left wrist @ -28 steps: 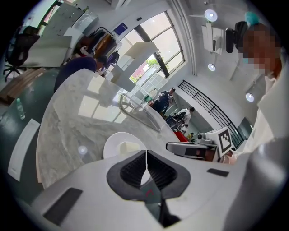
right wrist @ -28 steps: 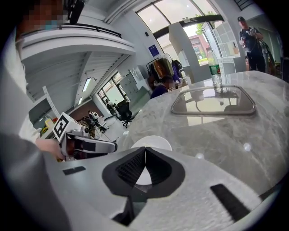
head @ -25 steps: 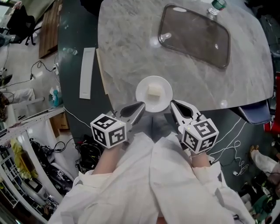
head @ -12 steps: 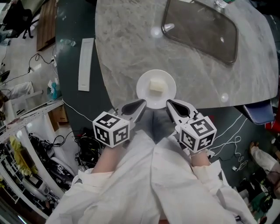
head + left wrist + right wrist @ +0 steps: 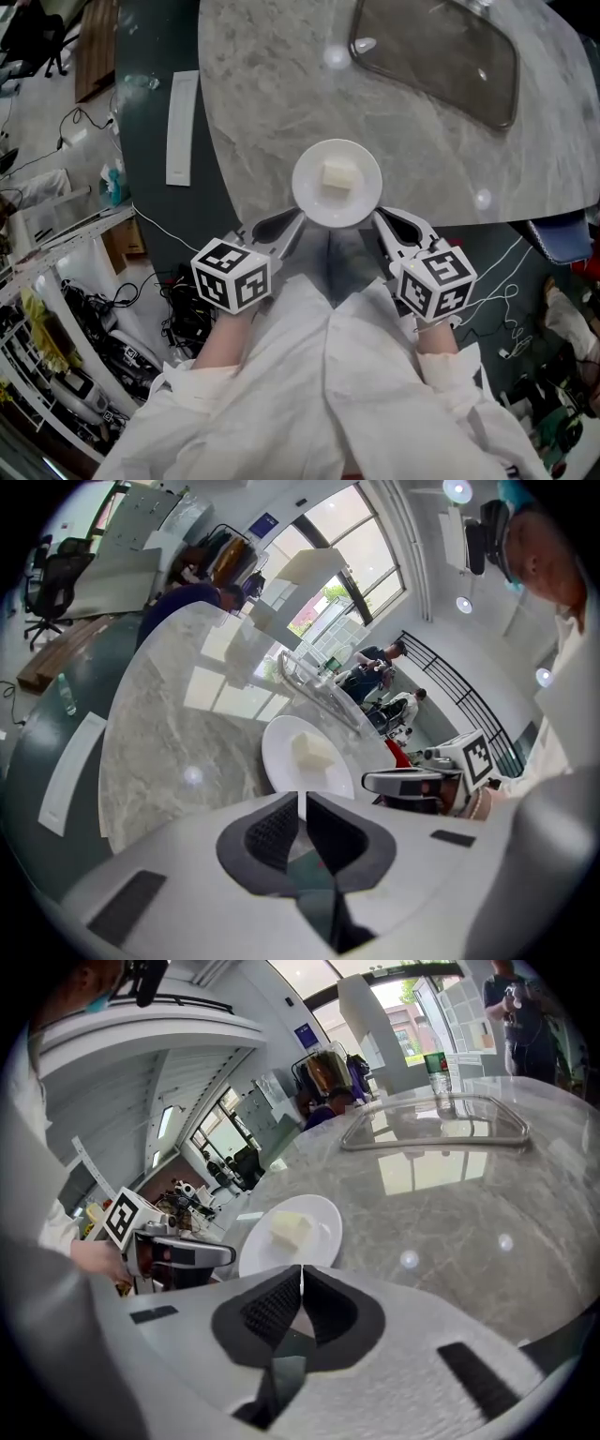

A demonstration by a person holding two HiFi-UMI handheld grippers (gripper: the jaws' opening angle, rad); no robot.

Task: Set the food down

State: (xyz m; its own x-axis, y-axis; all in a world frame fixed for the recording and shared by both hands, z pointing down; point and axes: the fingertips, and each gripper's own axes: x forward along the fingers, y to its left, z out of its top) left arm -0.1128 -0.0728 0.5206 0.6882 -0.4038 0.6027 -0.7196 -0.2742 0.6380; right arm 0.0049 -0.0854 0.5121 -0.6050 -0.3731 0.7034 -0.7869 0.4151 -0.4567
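Observation:
A white plate (image 5: 314, 199) carrying a pale yellowish block of food (image 5: 339, 176) hangs low over the near edge of the marble table (image 5: 272, 103). My left gripper (image 5: 298, 218) is shut on the plate's near left rim, and my right gripper (image 5: 379, 218) is shut on its near right rim. In the left gripper view a thin white sliver of plate (image 5: 277, 752) shows between the closed jaws of the left gripper (image 5: 300, 803), with the food (image 5: 314, 754) beyond. The right gripper view shows the same: right gripper (image 5: 301, 1279), plate (image 5: 323, 1234), food (image 5: 289, 1229).
A dark glass tray (image 5: 441, 52) lies at the table's far right, with a bottle (image 5: 434, 1068) behind it. A long white strip (image 5: 182, 127) lies on the dark green surface left of the marble. Cables and clutter cover the floor on both sides.
Both grippers have sunk together with the plate, which now sits a little farther in over the table's edge. The grip on the rim is unchanged.

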